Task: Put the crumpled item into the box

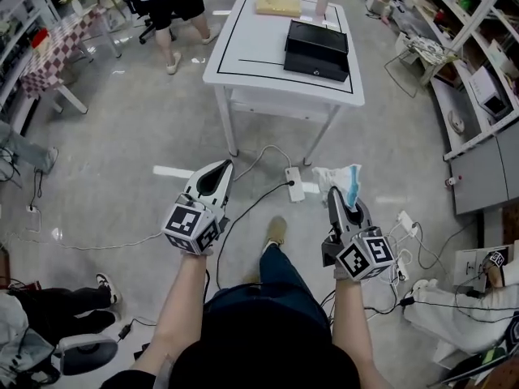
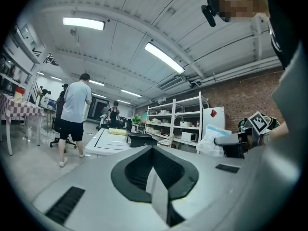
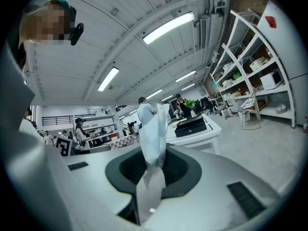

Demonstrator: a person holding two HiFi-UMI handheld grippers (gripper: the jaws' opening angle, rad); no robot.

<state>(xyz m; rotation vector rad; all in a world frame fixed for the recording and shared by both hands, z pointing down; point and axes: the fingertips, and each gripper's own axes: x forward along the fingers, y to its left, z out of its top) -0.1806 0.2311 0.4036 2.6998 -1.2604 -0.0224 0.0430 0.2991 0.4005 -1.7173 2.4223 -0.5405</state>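
Lower end of crumpled item (image 3: 153,138) pinched out of sight between jaws of right gripper (image 3: 151,174). Cut off above the waist by top edge of head view: standing person (image 1: 169,10). Cropped by left edge: seated person (image 1: 57,310), legs only. Inside of black box (image 1: 316,49) not visible. Too small to identify: shelf items (image 1: 486,87).

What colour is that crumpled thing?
The crumpled item is white with some blue, clearest in head view.

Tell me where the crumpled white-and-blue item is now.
The crumpled white-and-blue item sits clamped in the right gripper, right of centre in the head view, over the floor short of the white table bearing the black box.
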